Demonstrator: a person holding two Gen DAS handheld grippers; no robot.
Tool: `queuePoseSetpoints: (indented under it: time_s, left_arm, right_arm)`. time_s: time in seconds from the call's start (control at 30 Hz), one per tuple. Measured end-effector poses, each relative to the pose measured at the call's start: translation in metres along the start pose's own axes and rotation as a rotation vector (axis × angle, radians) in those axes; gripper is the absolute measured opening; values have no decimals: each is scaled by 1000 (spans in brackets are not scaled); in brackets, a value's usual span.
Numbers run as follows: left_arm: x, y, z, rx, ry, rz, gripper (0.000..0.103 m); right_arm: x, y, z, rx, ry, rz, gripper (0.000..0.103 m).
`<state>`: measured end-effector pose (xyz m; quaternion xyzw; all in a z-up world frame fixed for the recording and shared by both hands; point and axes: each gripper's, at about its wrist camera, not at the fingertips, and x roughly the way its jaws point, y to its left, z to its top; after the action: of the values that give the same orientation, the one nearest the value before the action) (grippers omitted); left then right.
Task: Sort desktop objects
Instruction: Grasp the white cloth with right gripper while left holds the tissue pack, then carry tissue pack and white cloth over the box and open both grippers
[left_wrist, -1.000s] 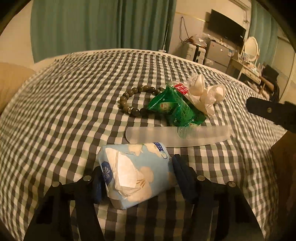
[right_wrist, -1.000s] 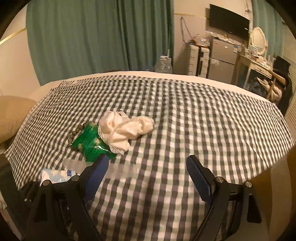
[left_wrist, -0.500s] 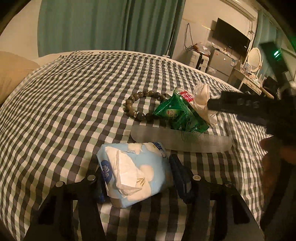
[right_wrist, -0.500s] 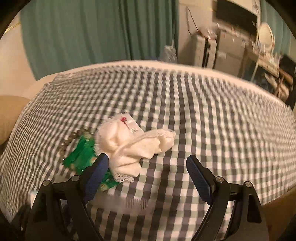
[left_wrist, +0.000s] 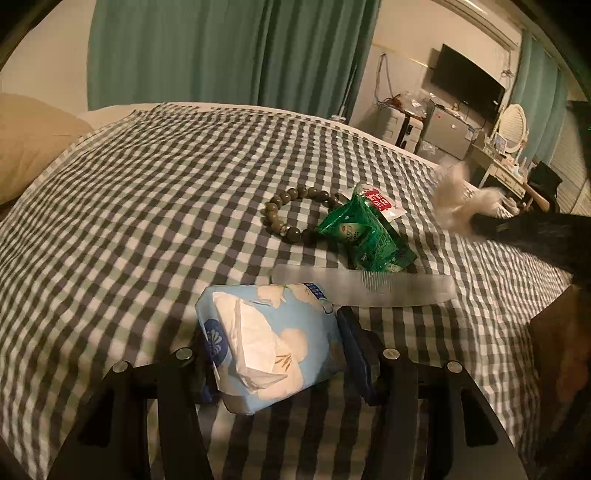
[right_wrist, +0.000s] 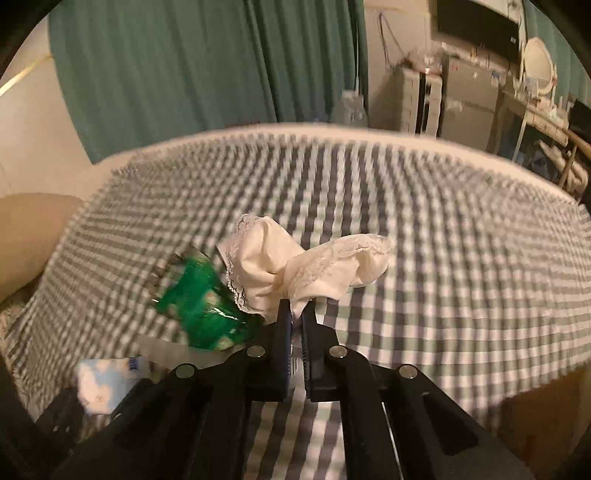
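Note:
A light-blue flowered tissue pack (left_wrist: 266, 339) lies on the checked bed sheet (left_wrist: 147, 192), and my left gripper (left_wrist: 277, 347) is shut on it, one pad against each side. Beyond it lie a translucent comb (left_wrist: 365, 288), a green snack packet (left_wrist: 365, 232) and a dark bead bracelet (left_wrist: 295, 214). My right gripper (right_wrist: 297, 314) is shut on a white lace-edged cloth (right_wrist: 306, 258), which bunches up over its fingertips. In the left wrist view that cloth (left_wrist: 458, 206) hangs blurred at the right. The green packet (right_wrist: 199, 306) and tissue pack (right_wrist: 103, 384) show blurred in the right wrist view.
A tan pillow (left_wrist: 29, 147) lies at the bed's left. Green curtains (left_wrist: 221, 55) hang behind. A TV (left_wrist: 465, 85), a small fridge (left_wrist: 447, 133) and a dresser with an oval mirror (left_wrist: 513, 125) stand beyond the right bed edge.
My right gripper came in over the white cloth, closed on it and raised it off the green packet. My left gripper narrowed slightly around the tissue pack.

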<state>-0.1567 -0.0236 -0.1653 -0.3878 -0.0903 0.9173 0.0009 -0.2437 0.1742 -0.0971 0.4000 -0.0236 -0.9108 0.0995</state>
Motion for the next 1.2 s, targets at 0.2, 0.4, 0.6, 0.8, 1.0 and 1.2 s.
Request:
queuePoseSetpoints:
  time_s: [0.2, 0.4, 0.6, 0.8, 1.0, 1.2]
  left_arm:
    - [-43, -12, 9, 13, -38, -30, 56]
    - [-87, -38, 34, -7, -70, -87, 56]
    - [-133, -97, 53, 70, -127, -168, 56]
    - [-166, -174, 53, 132, -141, -293, 56]
    - [-184, -256, 41, 211, -126, -388, 56]
    - [-185, -314, 19, 291, -96, -428, 56]
  right_arm:
    - [-88, -4, 6, -17, -107, 28, 4]
    - [-167, -26, -1, -41, -174, -21, 5]
    - [-219, -63, -12, -22, -199, -90, 5]
    - [-257, -108, -31, 11, -216, -154, 5]
    - [-279, -161, -46, 39, -215, -180, 5]
    - [-276, -219, -61, 103, -177, -186, 5]
